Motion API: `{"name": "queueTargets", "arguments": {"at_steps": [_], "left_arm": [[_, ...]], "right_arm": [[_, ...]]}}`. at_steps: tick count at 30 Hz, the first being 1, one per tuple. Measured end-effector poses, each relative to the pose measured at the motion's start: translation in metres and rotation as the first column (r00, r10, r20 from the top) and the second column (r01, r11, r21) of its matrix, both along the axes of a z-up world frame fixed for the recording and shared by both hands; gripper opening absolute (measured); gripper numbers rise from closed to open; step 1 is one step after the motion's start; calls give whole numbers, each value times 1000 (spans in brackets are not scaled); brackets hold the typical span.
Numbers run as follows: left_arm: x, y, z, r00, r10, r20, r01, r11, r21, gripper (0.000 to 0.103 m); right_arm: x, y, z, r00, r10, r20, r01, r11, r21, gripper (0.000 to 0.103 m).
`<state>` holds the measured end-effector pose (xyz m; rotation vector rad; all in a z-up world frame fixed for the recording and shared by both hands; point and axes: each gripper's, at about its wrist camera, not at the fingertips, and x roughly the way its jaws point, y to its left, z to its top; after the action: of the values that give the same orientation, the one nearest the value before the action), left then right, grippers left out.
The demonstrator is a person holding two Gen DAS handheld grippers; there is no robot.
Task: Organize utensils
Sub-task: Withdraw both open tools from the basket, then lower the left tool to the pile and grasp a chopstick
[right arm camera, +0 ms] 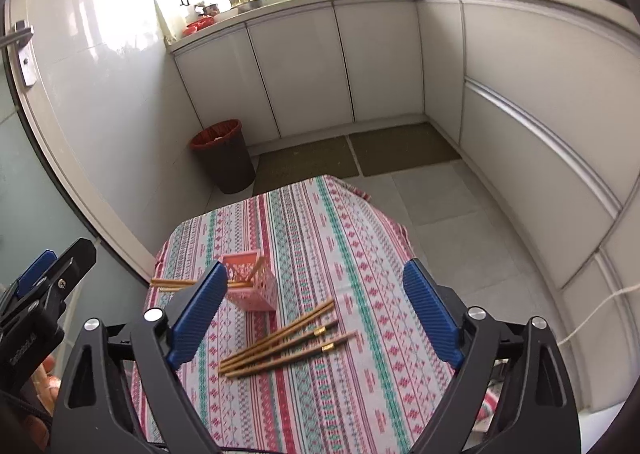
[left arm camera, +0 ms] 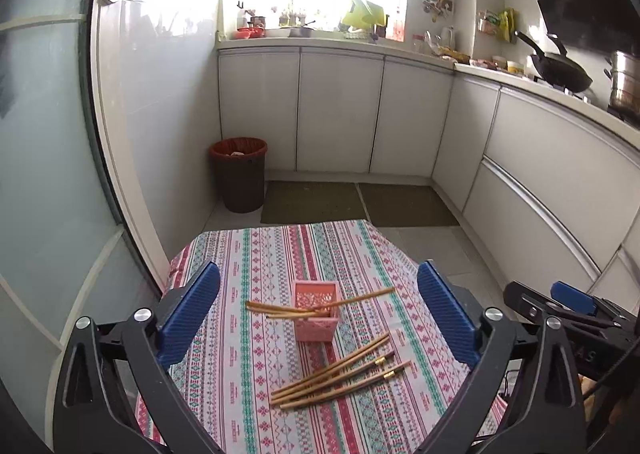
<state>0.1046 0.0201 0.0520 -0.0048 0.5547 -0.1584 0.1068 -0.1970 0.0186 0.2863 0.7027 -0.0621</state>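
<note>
Left gripper point(left arm camera: 318, 328): released, jaws spread wide, nothing between the pads; I have it hanging above the near edge of the surface.
Right gripper point(right arm camera: 316, 316): also released and empty, jaws wide, hanging over the near right part of the surface.
Surface point(left arm camera: 256, 406): small table under a striped patterned cloth; it carries everything I am working with.
Loose chopsticks point(left arm camera: 340, 374): a bunch lying flat on the cloth, nearest to me, fanned a little, just this side of the basket and not touching it, as far as I can judge. I count roughly four or five sticks.
Pink basket point(left arm camera: 316, 328): small square holder, upright, mid-surface, beyond the loose bunch.
Chopsticks at the basket point(left arm camera: 320, 304): a few lie across its rim or slant out of it, ends poking to the left and right. Whether any sit properly inside I cannot tell.
Progress: I judge it partway. Some sticks have reached the basket, untidily; the near bunch has not been gathered.
Left to do: pick up the near bunch, put it in the basket, straighten the ones across the rim.
Beyond: bin point(left arm camera: 239, 173) on the floor.
</note>
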Motion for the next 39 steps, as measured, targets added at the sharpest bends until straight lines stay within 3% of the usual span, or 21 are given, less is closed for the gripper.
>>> {"name": "queueTargets", "arguments": {"at_steps": [5, 8, 15, 17, 18, 24, 28, 31, 35, 39], "left_arm": [[-7, -9, -10, 998, -41, -43, 42, 999, 30, 96], [-1, -23, -35, 980, -125, -154, 136, 989, 63, 96], [35, -67, -128, 863, -228, -451, 311, 943, 119, 96], [41, -77, -149, 834, -249, -492, 345, 932, 113, 96], [47, -87, -163, 805, -270, -529, 375, 921, 101, 96], [74, -129, -219, 683, -352, -641, 493, 869, 48, 93], [94, -149, -248, 620, -356, -699, 521, 853, 28, 69], [105, -153, -267, 604, -314, -732, 531, 844, 76, 58], [110, -149, -275, 582, -327, -745, 541, 839, 54, 47], [111, -146, -282, 550, -355, -756, 559, 829, 18, 45]], "right_arm": [[-34, -10, -13, 999, 24, -21, -23, 999, 37, 91], [-59, -15, -29, 998, 46, -45, -43, 997, 65, 91], [-96, -63, -105, 976, -13, -216, 61, 974, 219, 92], [-97, -79, -130, 958, -55, -282, 127, 962, 243, 92], [-96, -85, -140, 949, -67, -307, 151, 954, 258, 92], [-91, -97, -168, 924, -65, -378, 201, 921, 333, 92], [-86, -98, -183, 908, -18, -419, 199, 898, 392, 92], [-83, -97, -190, 899, -1, -437, 198, 893, 405, 92], [-80, -100, -197, 890, 3, -457, 216, 878, 427, 92], [-77, -98, -205, 874, 41, -485, 215, 861, 460, 92]]}}
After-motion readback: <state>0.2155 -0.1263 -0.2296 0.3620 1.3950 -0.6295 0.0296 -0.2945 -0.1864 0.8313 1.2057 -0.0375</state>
